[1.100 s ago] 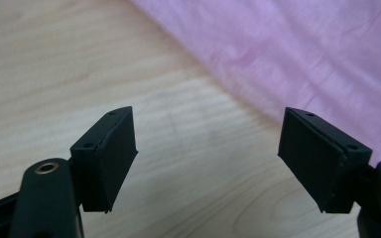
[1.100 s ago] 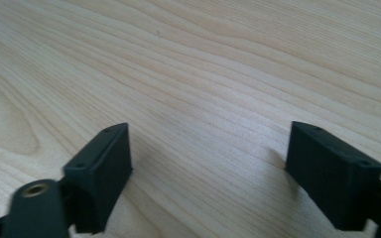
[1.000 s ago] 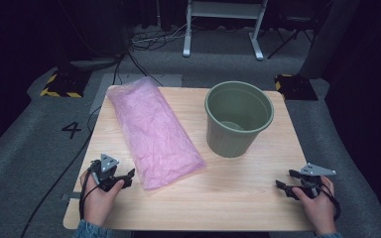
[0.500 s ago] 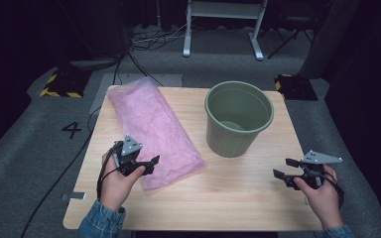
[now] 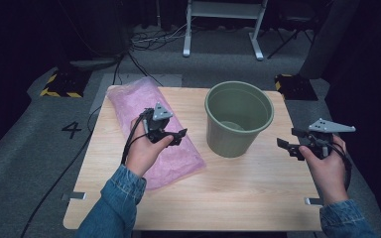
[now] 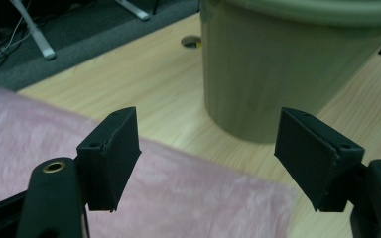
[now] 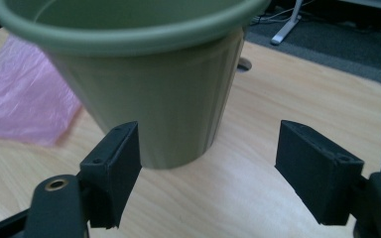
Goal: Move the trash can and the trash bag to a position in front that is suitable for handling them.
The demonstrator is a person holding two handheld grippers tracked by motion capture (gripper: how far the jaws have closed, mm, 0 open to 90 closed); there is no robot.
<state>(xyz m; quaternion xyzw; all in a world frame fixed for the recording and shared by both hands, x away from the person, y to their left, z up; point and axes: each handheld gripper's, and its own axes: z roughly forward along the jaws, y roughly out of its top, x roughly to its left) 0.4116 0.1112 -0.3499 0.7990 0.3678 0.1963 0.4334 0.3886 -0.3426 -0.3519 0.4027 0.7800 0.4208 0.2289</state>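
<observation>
Nearest, sleeves: two denim-clad forearms (image 5: 114, 208) come in from the bottom of the high view, one at each side of the table.
Left gripper: left gripper (image 5: 177, 136) hangs over the pink plastic bag (image 5: 178, 158), held in the person's left hand (image 5: 144, 151); its jaws stand wide apart with nothing between them.
Left gripper view: the two black jaws frame the bag's pink surface (image 6: 178, 193) below and the bucket wall (image 6: 278, 74) ahead; whether they touch the plastic cannot be told.
Right gripper: right gripper (image 5: 288, 144) is held above the table's right edge in the right hand (image 5: 325, 161); its jaws are spread wide and grip nothing, pointing towards the bucket.
Right gripper view: the bucket (image 7: 163, 84) stands close in front of the open jaws, with a corner of the pink bag (image 7: 25, 99) behind it to the left.
Bag: flat and crinkled, it lies slantwise on the left half of the wooden table (image 5: 238, 198), from the far left corner towards the middle.
Bucket: green bucket (image 5: 238, 119) stands upright on the table's far right half, just beside the bag's near end, between the two grippers.
Floor: grey carpet with a painted number 4 (image 5: 72, 130) left of the table.
Farthest: black-and-yellow floor blocks (image 5: 59, 85) and a white stand's legs (image 5: 223, 29) beyond the table, in the dark.
</observation>
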